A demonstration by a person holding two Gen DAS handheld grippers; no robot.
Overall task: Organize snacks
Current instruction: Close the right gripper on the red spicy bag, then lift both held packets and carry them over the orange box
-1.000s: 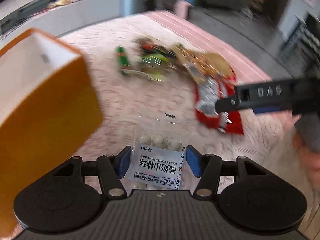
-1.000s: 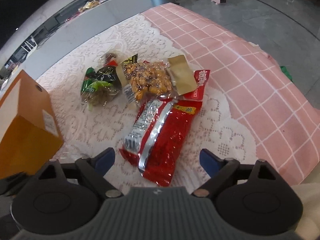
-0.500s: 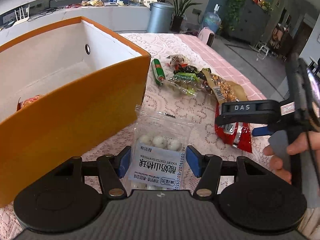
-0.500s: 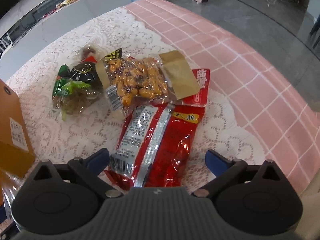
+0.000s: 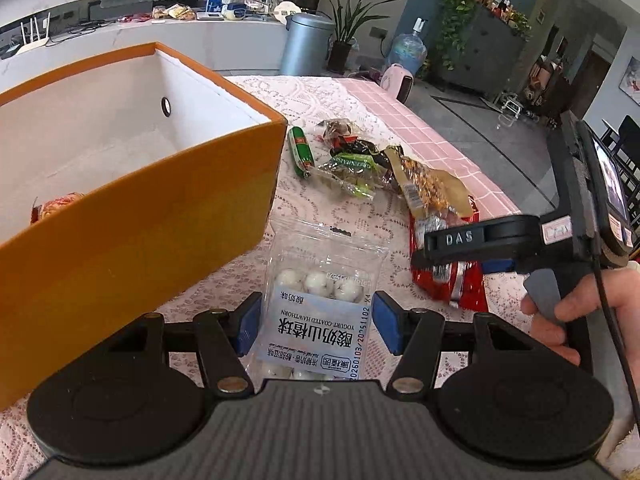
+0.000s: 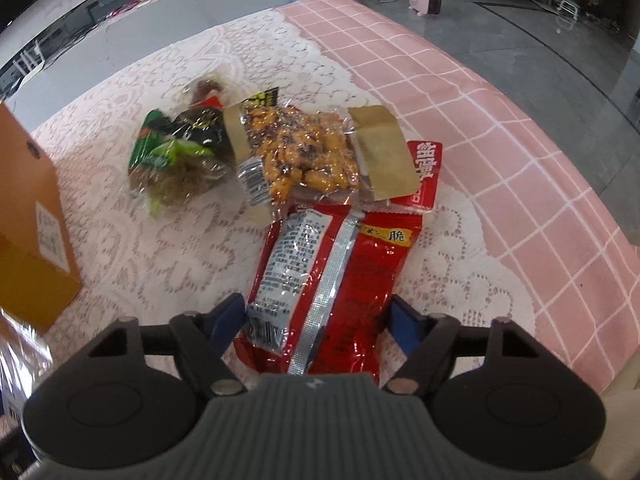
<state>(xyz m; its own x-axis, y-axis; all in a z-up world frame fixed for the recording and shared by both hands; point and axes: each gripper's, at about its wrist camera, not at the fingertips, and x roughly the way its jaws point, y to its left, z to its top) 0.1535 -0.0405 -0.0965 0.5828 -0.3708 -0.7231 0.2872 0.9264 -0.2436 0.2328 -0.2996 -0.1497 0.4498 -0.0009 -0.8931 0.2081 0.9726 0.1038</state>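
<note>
On the worktop (image 6: 160,260): loose snacks in a heap, an open orange box (image 5: 140,240) at the left to collect them.
Left gripper (image 5: 316,328): fingers (image 5: 386,328) clamped on a clear bag (image 5: 320,304) of white hawthorn balls, held by its sides just beside the box's near corner, likely for a drop over the wall.
Box contents: one orange-red snack (image 5: 56,208) in the near corner, otherwise bare white floor.
Right gripper (image 6: 316,320): pointed steeply down, fingers just closing on the near end of the red pack (image 6: 340,272), which lies flat between them; pads at its edges, firm grip or not cannot be told.
Reason for that choice: red pack nearest, but partly under the peanut pack (image 6: 304,160).
Waiting: peanut pack, green packs (image 6: 176,152), a green sausage (image 5: 301,152).
Risk: peanut pack dragged along if the red pack is lifted.
</note>
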